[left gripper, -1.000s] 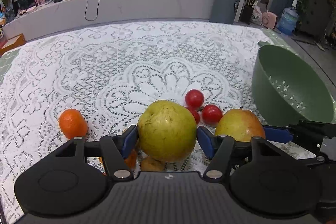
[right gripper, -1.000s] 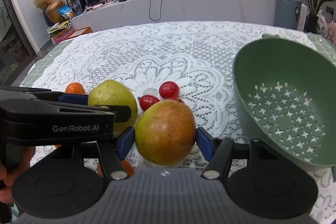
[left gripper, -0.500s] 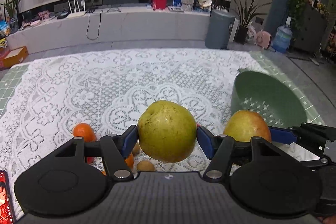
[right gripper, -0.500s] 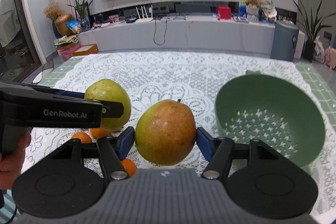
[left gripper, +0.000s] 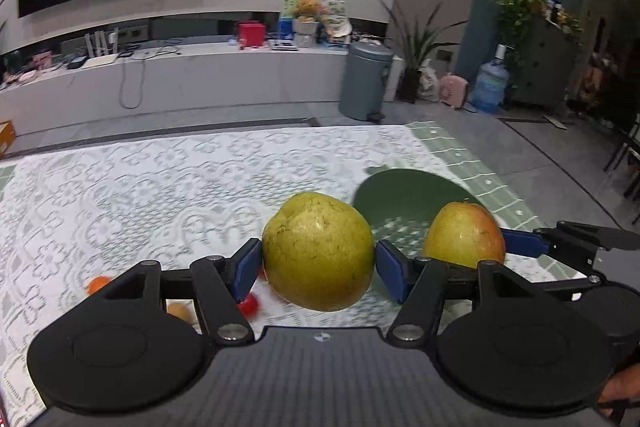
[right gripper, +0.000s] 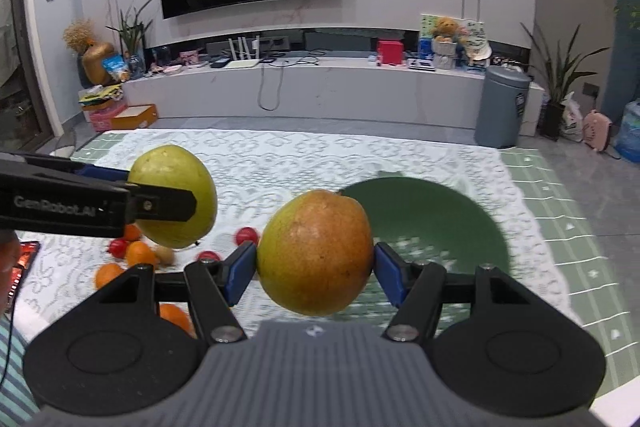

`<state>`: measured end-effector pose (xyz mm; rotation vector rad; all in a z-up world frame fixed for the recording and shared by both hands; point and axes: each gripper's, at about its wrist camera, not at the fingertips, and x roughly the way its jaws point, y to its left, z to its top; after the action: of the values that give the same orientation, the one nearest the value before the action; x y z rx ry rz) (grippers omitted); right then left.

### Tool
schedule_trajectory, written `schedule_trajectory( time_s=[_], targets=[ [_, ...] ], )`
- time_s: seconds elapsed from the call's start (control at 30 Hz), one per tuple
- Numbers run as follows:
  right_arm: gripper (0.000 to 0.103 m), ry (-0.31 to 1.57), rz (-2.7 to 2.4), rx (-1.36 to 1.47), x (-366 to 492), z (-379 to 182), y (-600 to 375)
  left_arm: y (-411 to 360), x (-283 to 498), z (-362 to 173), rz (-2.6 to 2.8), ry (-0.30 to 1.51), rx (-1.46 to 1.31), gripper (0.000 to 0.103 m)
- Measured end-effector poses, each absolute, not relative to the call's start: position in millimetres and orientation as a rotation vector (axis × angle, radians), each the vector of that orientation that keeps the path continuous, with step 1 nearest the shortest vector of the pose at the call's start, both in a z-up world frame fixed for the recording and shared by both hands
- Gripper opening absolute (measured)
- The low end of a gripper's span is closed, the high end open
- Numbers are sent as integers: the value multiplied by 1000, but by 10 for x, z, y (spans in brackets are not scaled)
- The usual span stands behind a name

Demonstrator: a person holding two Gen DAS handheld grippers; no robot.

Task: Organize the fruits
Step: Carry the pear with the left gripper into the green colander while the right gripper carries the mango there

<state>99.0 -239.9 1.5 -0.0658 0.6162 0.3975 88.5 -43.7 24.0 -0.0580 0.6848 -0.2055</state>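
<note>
Left wrist view: left gripper, jaws clamped on a green pear, blue pads against both its sides, held above the bench.
Right wrist view: right gripper, jaws clamped on a reddish pear, held in the air beside the green one.
Bowl: green colander on the lace cloth, right of both pears, blurred.
Loose fruit: oranges and cherry tomatoes lie on the bench below the green pear.
</note>
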Motion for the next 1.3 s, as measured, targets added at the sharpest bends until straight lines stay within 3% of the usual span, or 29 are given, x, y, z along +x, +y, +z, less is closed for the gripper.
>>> schedule_trajectory(
  time_s=[0.5, 1.3],
  targets=[
    [62, 845, 413, -79, 1549, -235, -2826, -1050, 1363, 50, -363, 813, 40, 71],
    [62, 1051, 478, -259, 2076, -687, -2789, -1479, 1888, -301, -429, 1024, 204, 70]
  ],
)
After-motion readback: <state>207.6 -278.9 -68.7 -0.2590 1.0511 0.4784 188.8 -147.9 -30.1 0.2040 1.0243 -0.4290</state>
